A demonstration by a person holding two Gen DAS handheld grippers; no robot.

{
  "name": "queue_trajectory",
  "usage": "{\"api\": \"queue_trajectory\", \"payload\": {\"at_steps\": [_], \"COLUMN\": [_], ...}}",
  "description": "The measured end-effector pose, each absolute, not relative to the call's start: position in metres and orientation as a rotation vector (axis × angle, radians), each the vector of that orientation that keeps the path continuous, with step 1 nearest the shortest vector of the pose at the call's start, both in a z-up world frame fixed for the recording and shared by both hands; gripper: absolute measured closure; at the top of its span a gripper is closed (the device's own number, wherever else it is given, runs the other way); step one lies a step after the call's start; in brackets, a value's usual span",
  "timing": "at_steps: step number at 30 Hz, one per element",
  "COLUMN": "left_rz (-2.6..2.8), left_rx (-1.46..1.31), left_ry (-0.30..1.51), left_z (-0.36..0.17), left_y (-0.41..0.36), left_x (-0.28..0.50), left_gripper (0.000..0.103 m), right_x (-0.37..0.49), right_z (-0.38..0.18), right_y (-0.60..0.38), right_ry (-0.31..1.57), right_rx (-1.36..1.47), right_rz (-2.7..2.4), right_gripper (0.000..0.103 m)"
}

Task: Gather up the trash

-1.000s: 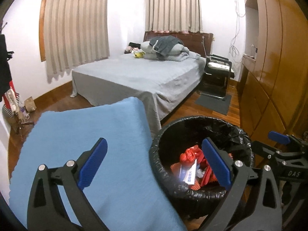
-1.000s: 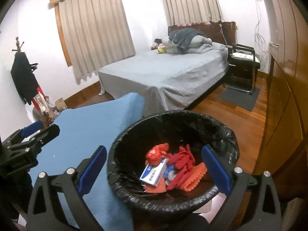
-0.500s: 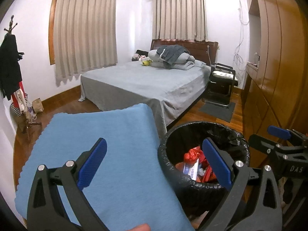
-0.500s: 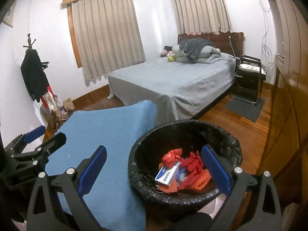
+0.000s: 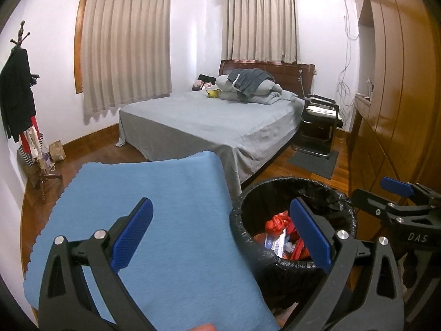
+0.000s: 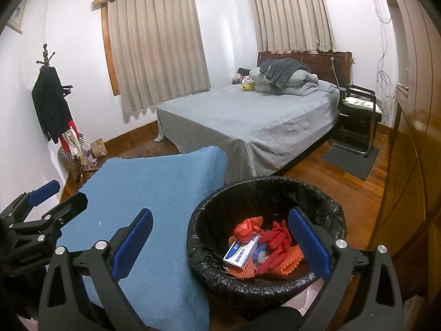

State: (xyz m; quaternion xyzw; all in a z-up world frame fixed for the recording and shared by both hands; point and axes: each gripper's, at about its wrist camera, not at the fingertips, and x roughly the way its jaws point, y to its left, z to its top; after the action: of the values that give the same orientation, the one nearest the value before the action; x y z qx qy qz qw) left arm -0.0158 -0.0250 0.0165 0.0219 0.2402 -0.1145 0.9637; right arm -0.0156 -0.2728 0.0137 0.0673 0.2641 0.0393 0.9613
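Observation:
A round bin with a black liner [image 6: 264, 187] [image 5: 297, 184] stands beside a surface covered by a blue cloth [image 6: 154, 193] [image 5: 154, 220]. Inside lie red wrappers [image 6: 245, 227], a white and blue box [image 6: 242, 252] and orange netting [image 6: 289, 256]. My right gripper [image 6: 220, 245] is open and empty, held above the bin's near rim. My left gripper [image 5: 220, 237] is open and empty, above the cloth's right edge and the bin's left rim. Each gripper shows in the other's view, the left in the right wrist view [image 6: 44, 207] and the right in the left wrist view [image 5: 397, 201].
A bed with a grey cover [image 5: 209, 121] stands beyond the cloth. A black chair [image 5: 319, 115] and a dark mat [image 5: 314, 160] are right of it. Wooden wardrobes [image 5: 399, 110] line the right wall. A coat rack [image 6: 52, 104] with bags stands at left.
Both grippers have risen and drawn back: the bin and cloth sit lower and smaller, and more of the room shows. Both stay open and empty.

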Motion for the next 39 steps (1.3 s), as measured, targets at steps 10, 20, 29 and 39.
{"api": "queue_trajectory", "payload": {"at_steps": [10,20,29,39], "left_rz": [-0.232,-0.232,-0.232,-0.232], "left_rx": [0.045,0.045,0.045,0.046], "left_ry": [0.484,0.483,0.484,0.482], "left_z": [0.0179,0.0188,0.0193,0.0198], "left_y": [-0.0231,-0.0220,-0.0220,-0.0218], "left_x": [-0.0176,-0.0185,-0.0187,-0.0192], "left_gripper": [0.006,0.006,0.006,0.006], "right_x": [-0.0153,-0.0157,-0.0159,-0.0159], "right_z": [0.0145,0.0142,0.0144,0.0146], "right_y": [-0.2706,-0.2706,-0.2707,-0.2704], "right_ry": [0.534,0.533,0.533,0.533], "right_rx": [0.136,0.136,0.137,0.137], "right_rz": [0.081,0.081,0.082,0.081], "right_gripper": [0.006,0.006,0.006,0.006]}}
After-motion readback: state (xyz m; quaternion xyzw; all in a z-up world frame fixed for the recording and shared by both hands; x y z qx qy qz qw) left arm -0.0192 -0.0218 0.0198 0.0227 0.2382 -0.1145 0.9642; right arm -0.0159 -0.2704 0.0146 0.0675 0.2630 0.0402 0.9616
